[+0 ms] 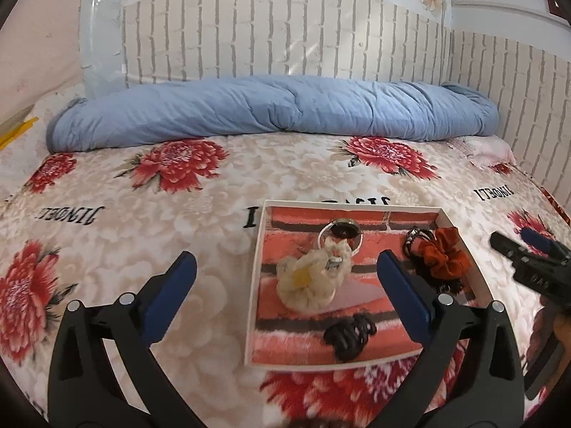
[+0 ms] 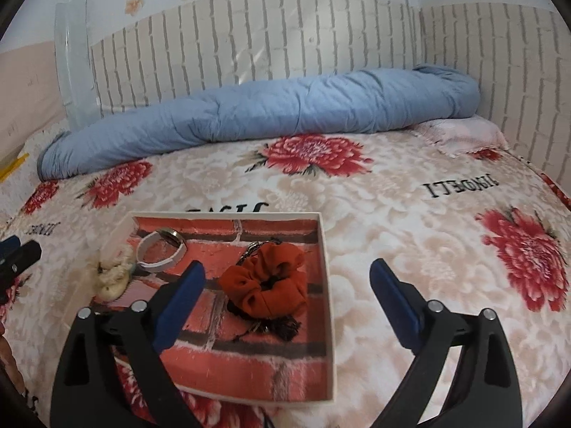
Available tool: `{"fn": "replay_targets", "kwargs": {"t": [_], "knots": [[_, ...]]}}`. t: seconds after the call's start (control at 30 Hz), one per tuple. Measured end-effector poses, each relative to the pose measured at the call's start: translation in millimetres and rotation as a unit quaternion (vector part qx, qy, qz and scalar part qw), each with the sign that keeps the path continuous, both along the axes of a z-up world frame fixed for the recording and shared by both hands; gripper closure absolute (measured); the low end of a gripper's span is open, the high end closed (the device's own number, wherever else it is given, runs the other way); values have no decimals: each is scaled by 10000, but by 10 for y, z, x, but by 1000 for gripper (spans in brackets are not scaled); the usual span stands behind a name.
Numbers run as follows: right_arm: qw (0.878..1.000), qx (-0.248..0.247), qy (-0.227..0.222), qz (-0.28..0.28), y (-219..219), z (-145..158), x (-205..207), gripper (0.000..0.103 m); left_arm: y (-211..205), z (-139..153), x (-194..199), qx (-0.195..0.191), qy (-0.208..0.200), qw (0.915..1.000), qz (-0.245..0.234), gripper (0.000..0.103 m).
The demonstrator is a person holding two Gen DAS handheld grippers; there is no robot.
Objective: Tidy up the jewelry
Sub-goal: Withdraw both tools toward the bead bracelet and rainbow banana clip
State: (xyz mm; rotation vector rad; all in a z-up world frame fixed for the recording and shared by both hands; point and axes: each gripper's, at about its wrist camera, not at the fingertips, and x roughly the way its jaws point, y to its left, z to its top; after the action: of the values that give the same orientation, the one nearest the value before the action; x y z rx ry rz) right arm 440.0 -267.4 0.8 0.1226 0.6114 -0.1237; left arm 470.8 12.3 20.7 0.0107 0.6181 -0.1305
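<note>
step: sorting tray (image 1: 257, 249) contents | left tongs (image 1: 285, 281) open, empty | right tongs (image 2: 287, 287) open, empty | advice: descend squarely over orange scrunchie (image 2: 266, 283), avoid the dark tassels beneath

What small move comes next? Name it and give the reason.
Probably ease the right gripper left and down onto the orange scrunchie. Its jaws are open and empty, and the scrunchie sits just beyond its left finger, on top of dark tangled pieces in the box.
</note>
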Motion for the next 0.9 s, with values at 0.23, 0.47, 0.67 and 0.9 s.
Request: {"fn": "replay_targets", "kwargs": {"t": [0.23, 0.47, 0.67, 0.9], "knots": [[9997, -227, 9, 46, -37, 119, -483, 11, 151, 64, -496, -68, 9, 9998, 176, 5], [9998, -207, 56, -53, -184, -9, -972, 11, 211, -76, -931, -88, 167, 9995, 250, 5], [9993, -198, 265, -165, -327, -290, -1222, 11, 239, -306, -1142, -149, 354, 9988, 308, 5], [9978, -298, 576, -163, -341, -617, -1317, 11, 247, -763, -1156, -100, 843, 9957, 361, 5]]}}
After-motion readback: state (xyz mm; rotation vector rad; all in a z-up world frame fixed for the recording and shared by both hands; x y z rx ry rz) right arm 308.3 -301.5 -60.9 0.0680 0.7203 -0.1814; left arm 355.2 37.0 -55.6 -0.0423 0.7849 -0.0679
